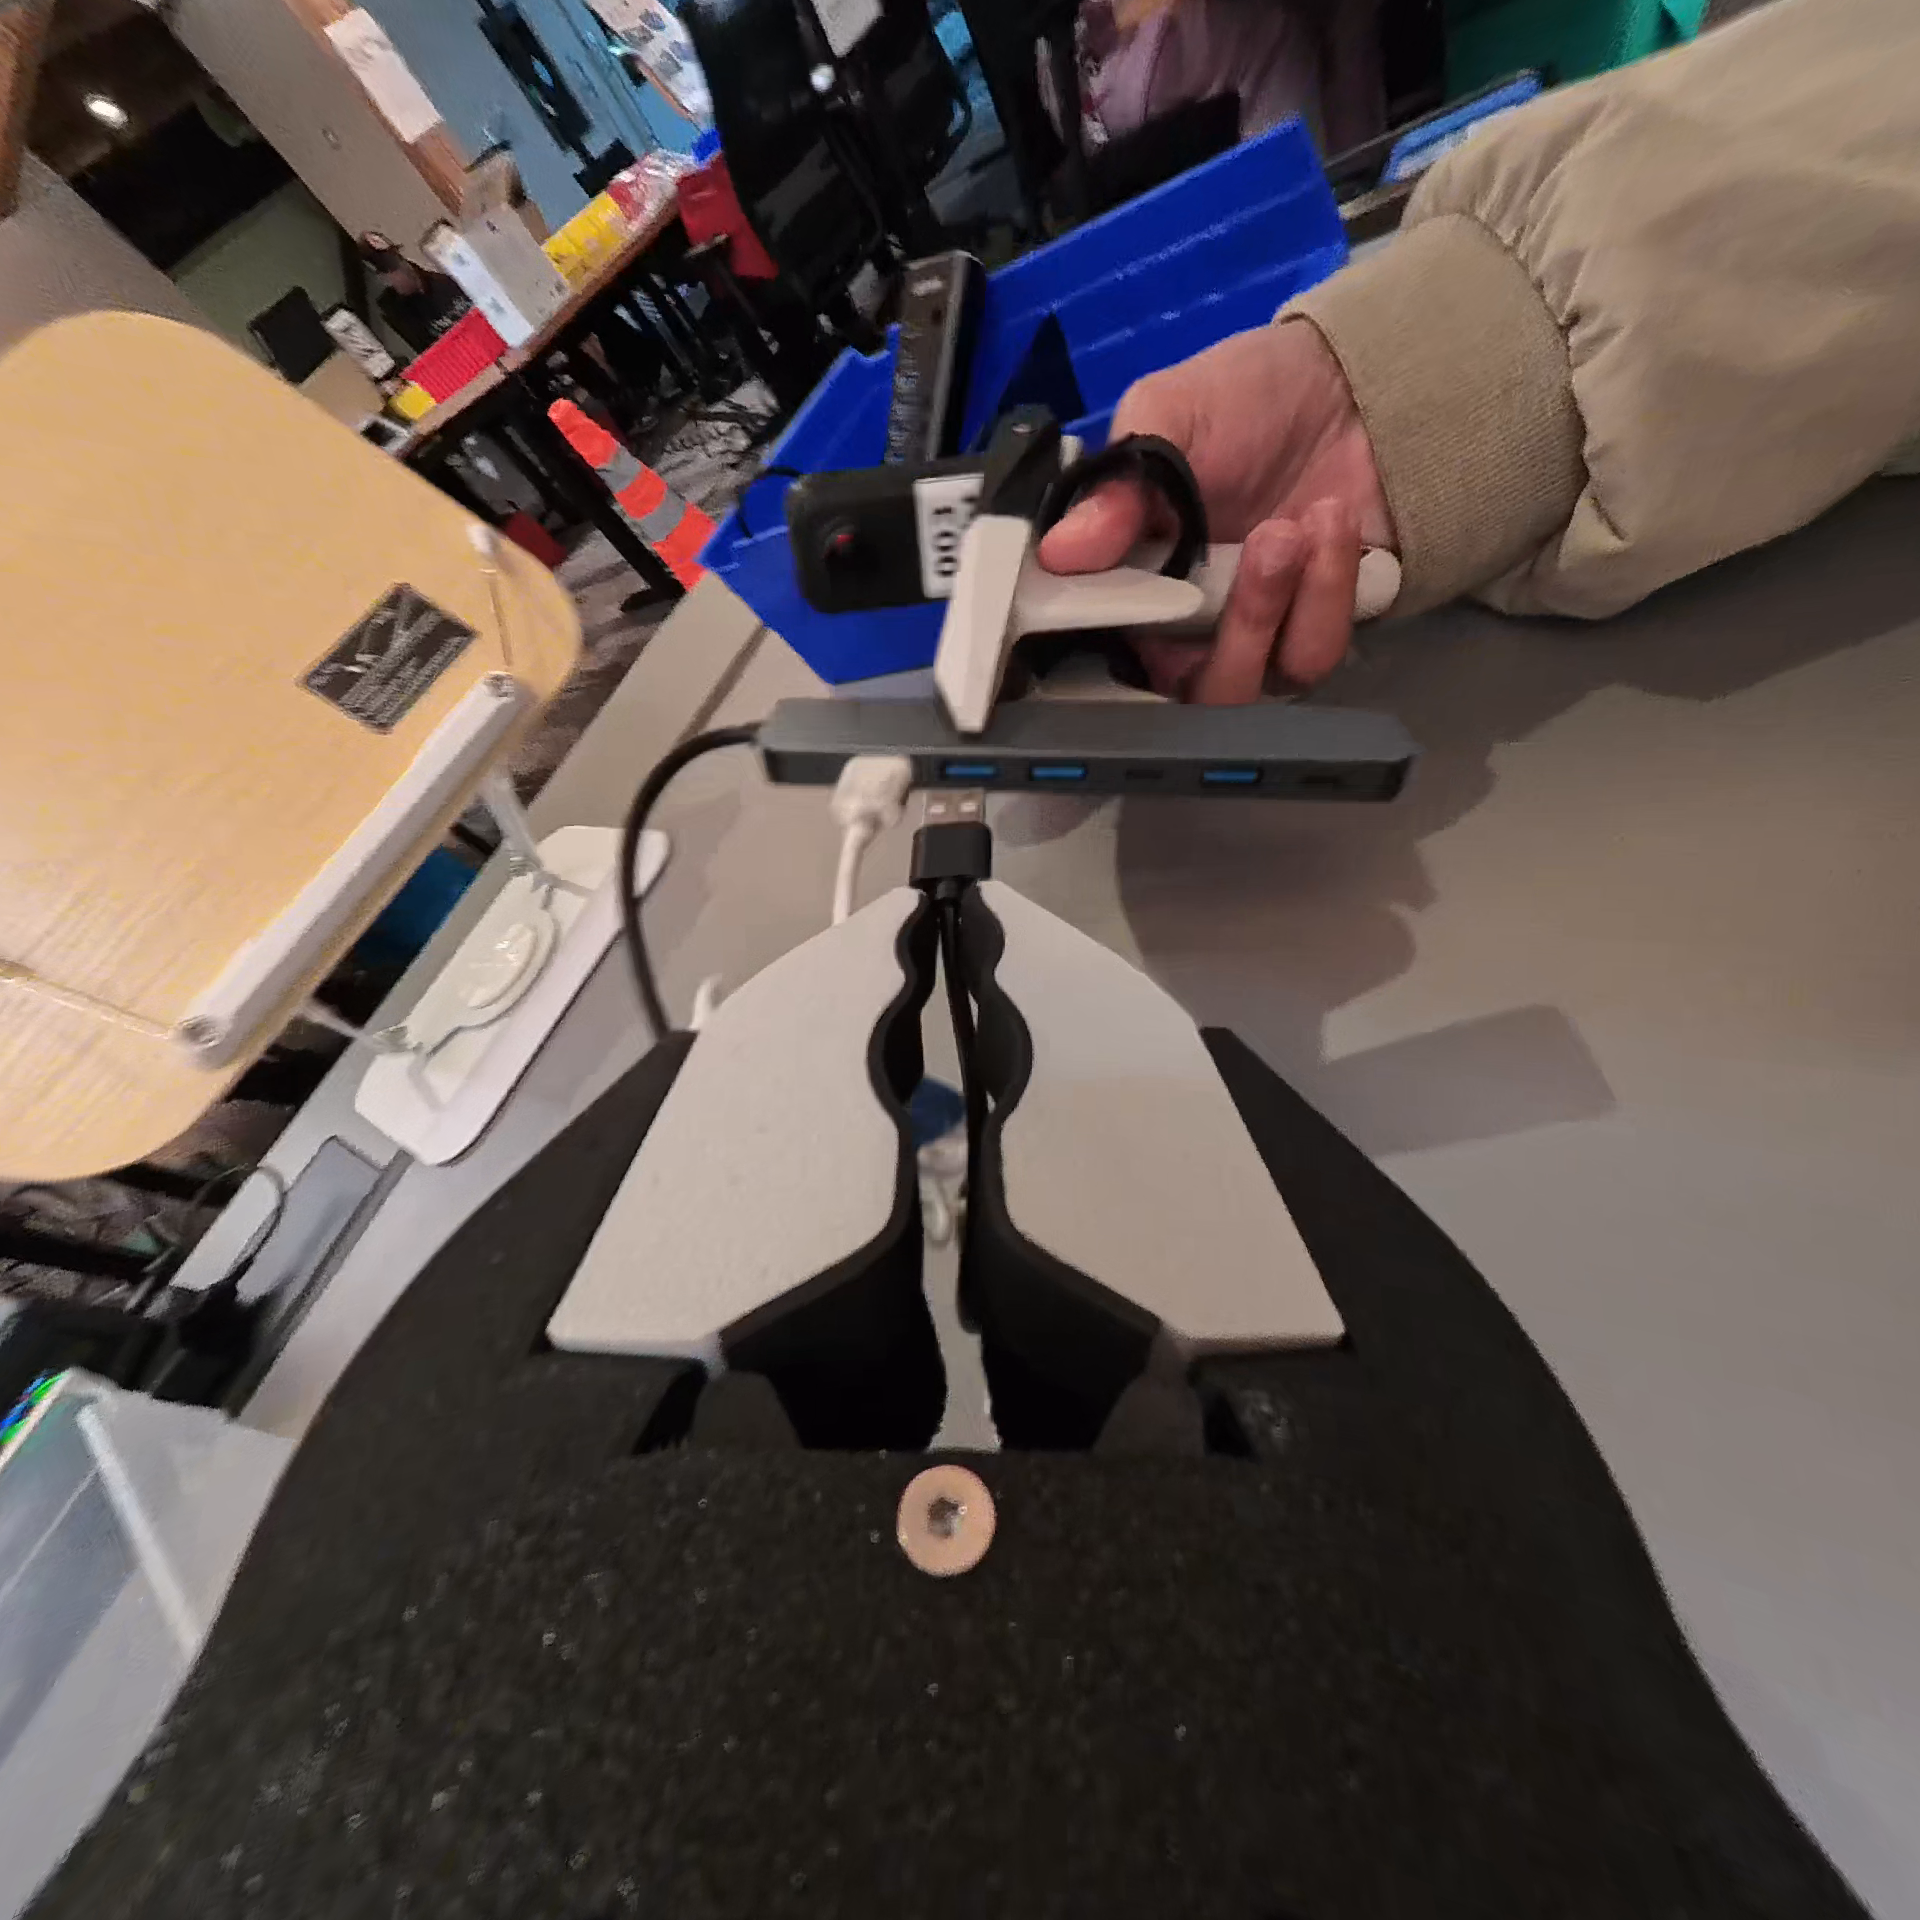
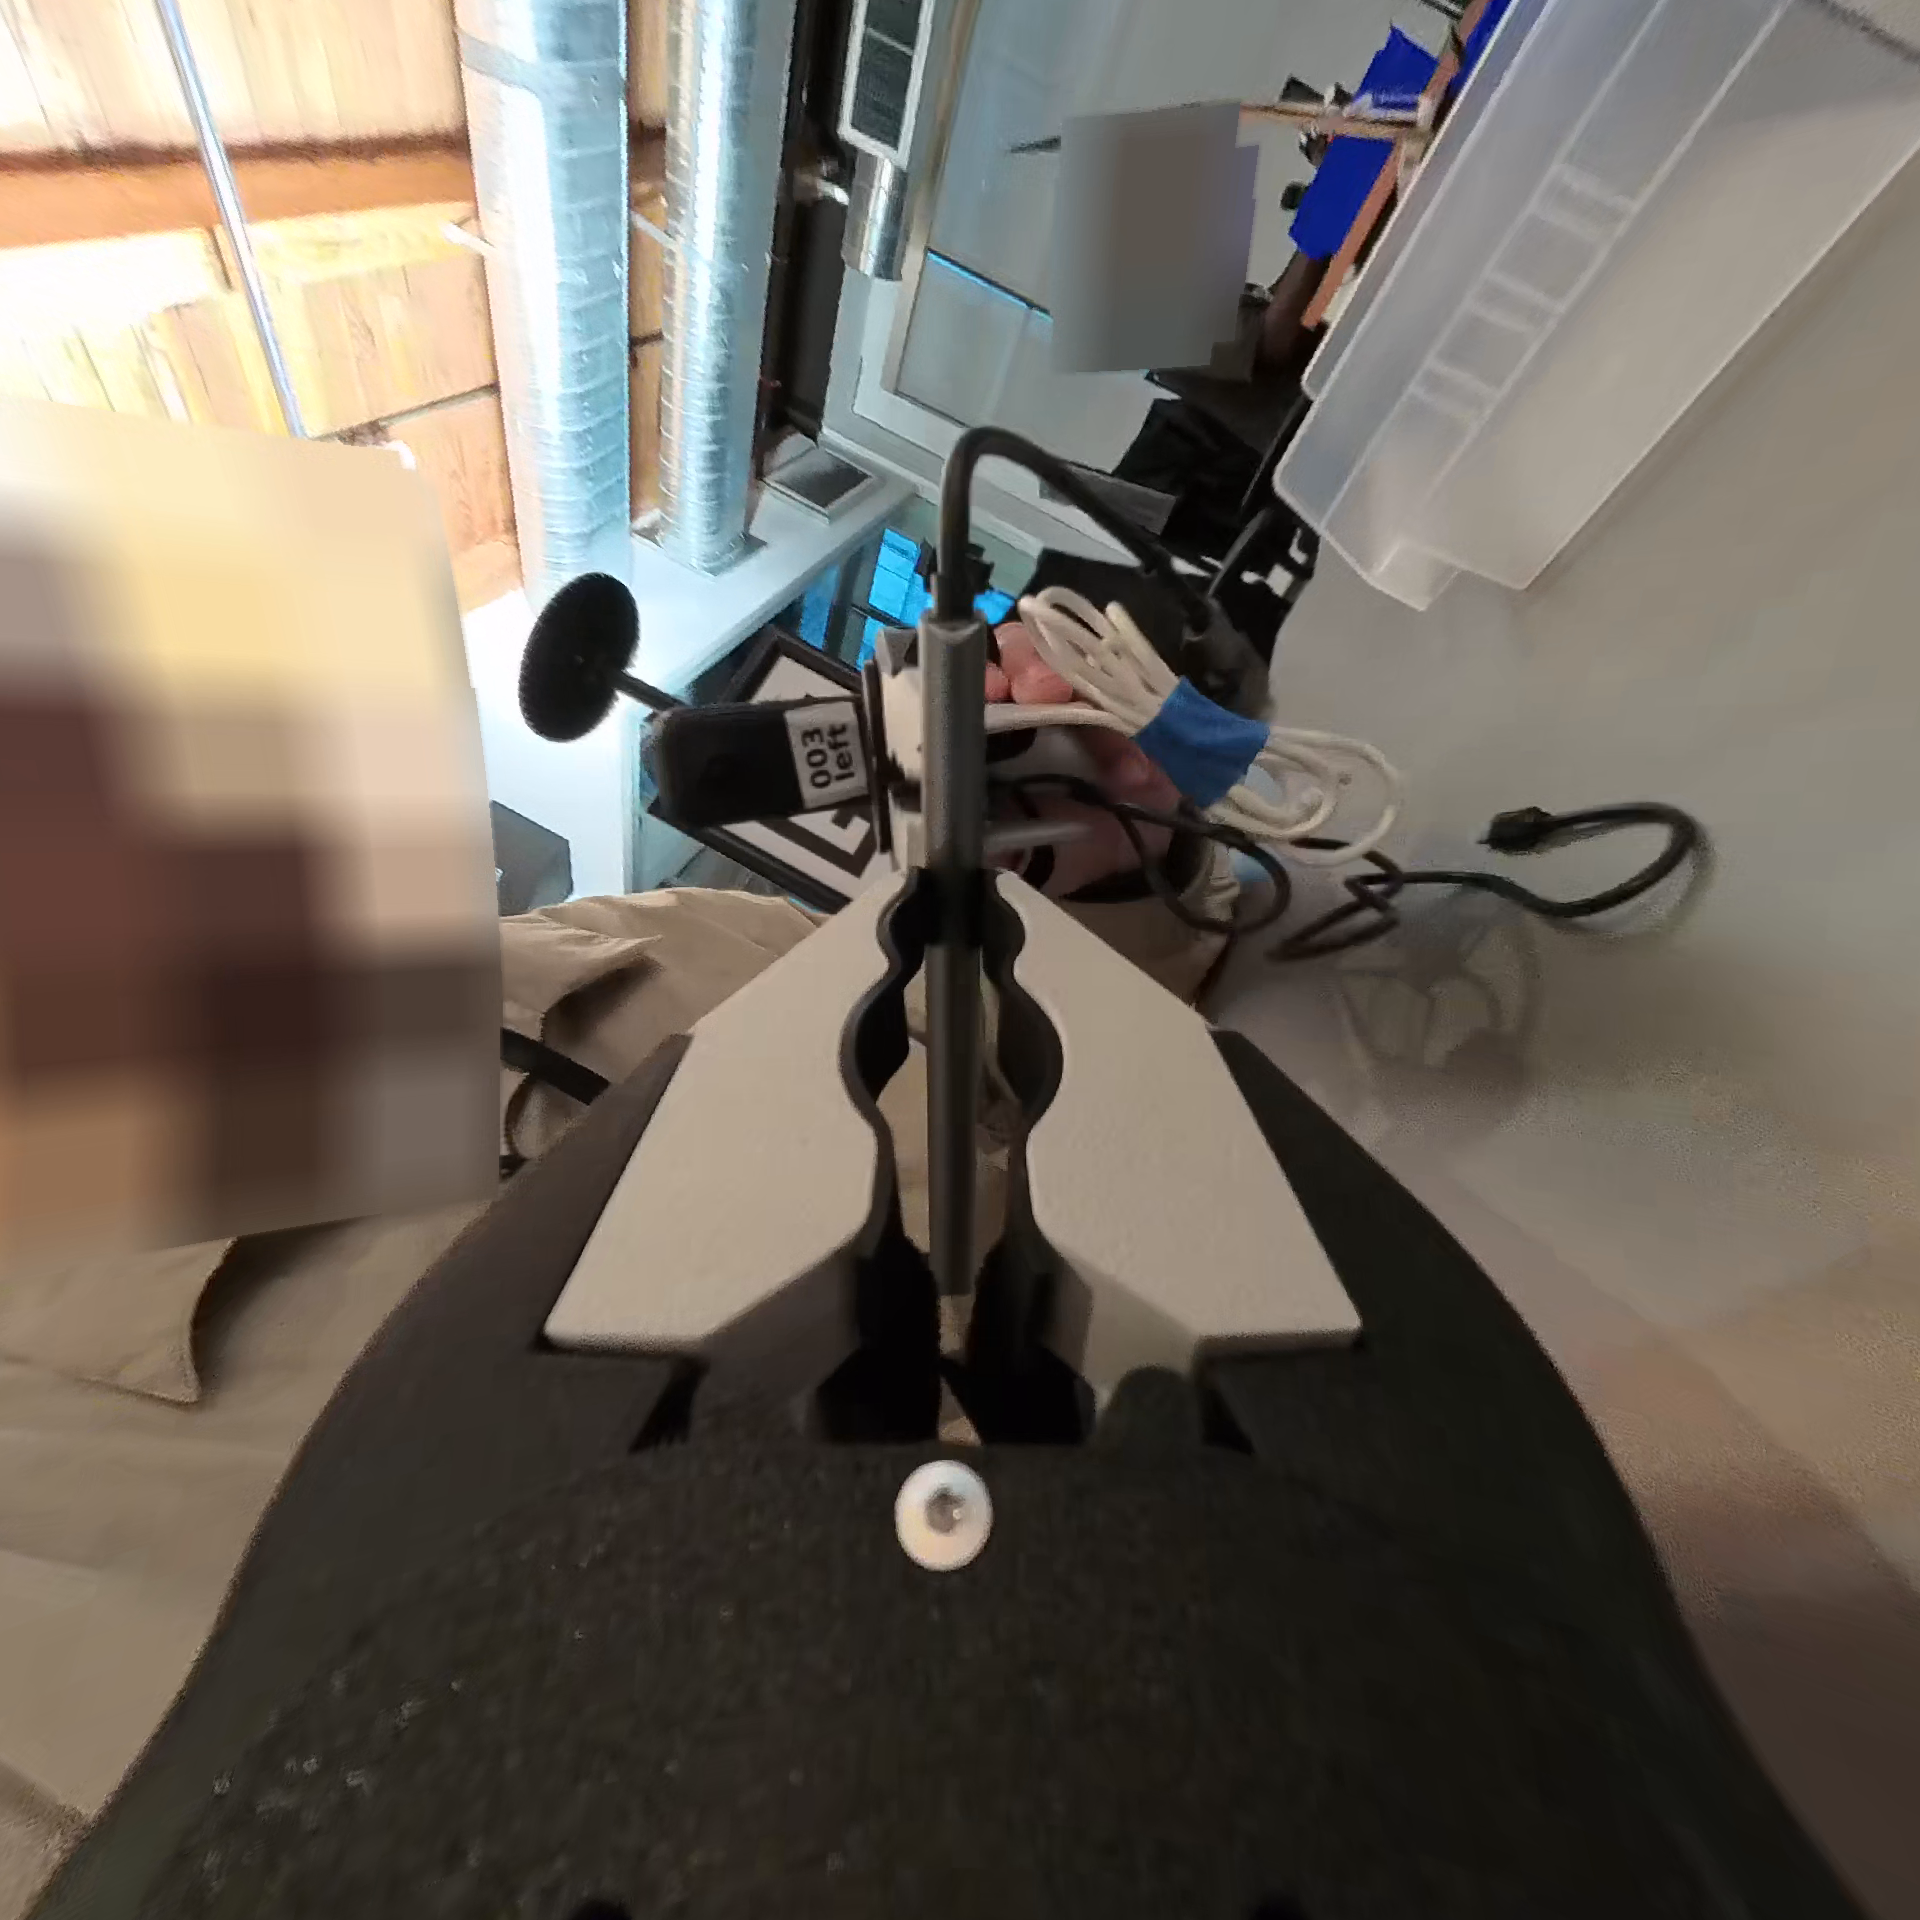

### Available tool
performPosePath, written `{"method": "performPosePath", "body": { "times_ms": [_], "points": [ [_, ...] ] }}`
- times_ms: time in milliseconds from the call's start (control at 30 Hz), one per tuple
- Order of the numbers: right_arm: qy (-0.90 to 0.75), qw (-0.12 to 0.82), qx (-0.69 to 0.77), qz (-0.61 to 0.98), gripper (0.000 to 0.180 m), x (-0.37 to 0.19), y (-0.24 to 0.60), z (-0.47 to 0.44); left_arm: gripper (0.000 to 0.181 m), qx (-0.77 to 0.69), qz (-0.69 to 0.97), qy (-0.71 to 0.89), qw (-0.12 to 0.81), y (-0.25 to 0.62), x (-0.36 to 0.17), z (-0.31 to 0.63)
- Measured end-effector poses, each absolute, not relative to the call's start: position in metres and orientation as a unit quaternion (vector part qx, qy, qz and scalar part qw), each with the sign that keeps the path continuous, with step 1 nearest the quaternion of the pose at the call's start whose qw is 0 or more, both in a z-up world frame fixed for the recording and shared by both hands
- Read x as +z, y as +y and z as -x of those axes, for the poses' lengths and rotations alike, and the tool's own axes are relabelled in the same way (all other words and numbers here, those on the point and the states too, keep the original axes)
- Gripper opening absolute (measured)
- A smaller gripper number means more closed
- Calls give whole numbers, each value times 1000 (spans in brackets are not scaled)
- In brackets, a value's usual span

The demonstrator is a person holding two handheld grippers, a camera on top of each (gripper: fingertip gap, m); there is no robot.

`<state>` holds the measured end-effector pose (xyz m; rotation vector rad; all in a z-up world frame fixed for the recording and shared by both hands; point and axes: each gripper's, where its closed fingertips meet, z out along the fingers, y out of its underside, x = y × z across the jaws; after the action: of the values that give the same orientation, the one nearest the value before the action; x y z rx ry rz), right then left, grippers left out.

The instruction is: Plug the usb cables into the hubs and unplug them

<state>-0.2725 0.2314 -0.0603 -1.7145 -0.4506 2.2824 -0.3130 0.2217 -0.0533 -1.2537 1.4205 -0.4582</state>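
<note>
Now the left gripper [image 1: 948, 902], clamped on the black USB plug [image 1: 948, 840], hovers just short of the hub [image 1: 1086, 750]. The right gripper [image 2: 948, 902] pinches that hub edge-on; the free blue port [image 1: 968, 773] sits at twelve o'clock from the plug, so it should go in straight and level.

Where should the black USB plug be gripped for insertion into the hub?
By its black moulded housing, pinched across its sides from the cable end, as the left gripper does now. That leaves the metal tip free and pointing at the hub, which the right gripper clamps edge-on.
</note>
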Motion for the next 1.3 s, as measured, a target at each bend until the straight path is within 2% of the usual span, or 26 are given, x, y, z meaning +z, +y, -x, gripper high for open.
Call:
{"method": "performPosePath", "body": {
  "times_ms": [100,233,1300],
  "points": [
    [-154,125,788,583,9,-58,230,268,5,-231,519,599,564,215,-43,314],
    [-169,115,780,591,9,-59,222,277,5,-194,522,628,543,212,-60,306],
    [-162,103,761,620,9,-79,220,286,4,-143,553,644,508,215,-82,303]
  ]
}}
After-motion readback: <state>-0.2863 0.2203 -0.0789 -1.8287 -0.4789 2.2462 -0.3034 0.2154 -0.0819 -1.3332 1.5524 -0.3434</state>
